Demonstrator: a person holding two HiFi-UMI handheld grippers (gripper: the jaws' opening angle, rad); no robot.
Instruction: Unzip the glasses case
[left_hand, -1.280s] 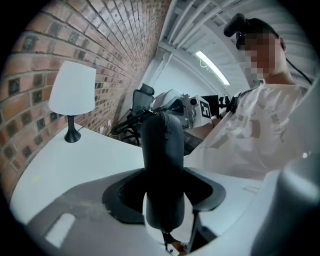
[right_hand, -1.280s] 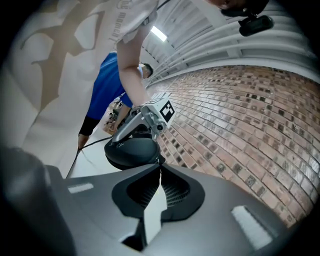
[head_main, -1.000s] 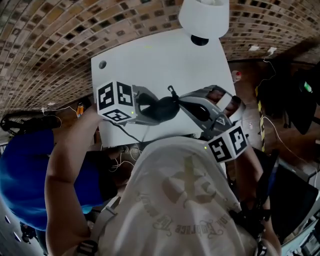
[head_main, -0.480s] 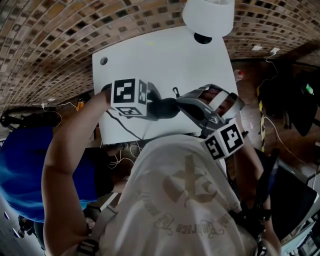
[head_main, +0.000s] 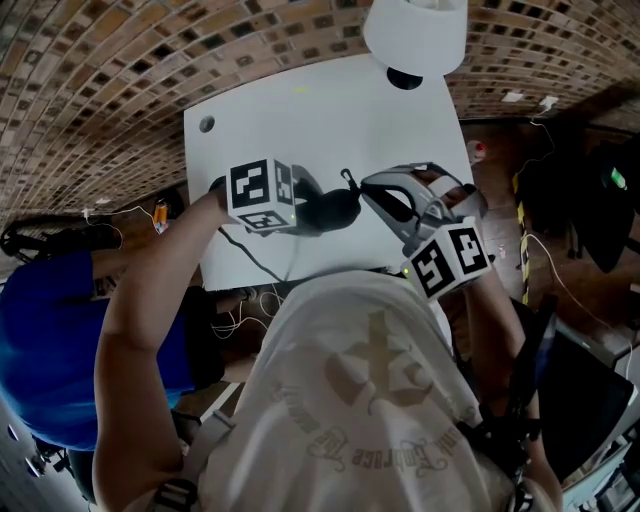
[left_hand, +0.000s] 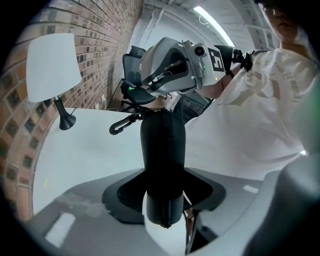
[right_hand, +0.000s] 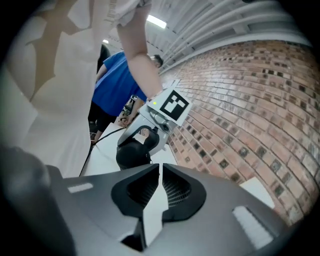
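A black zipped glasses case (head_main: 335, 208) is held over the white table (head_main: 300, 120), and my left gripper (head_main: 322, 213) is shut across its body. In the left gripper view the case (left_hand: 162, 150) stands up between the pads, with a black clip (left_hand: 122, 124) hanging off its far end. My right gripper (head_main: 368, 185) points at that far end from the right. Its jaws (right_hand: 160, 170) are nearly closed and just starting to part. Nothing shows between them. The case (right_hand: 131, 155) lies just beyond their tips.
A white-shaded lamp (head_main: 415, 35) on a black base stands at the table's far edge. A cable hole (head_main: 206, 124) is at the far left corner. A brick-pattern floor surrounds the table, and cables lie on it at the right. A black cable (head_main: 255, 262) trails off the near edge.
Both grippers have sunk a little toward the table with the case. The left marker cube has shifted right. The right gripper has rolled slightly.
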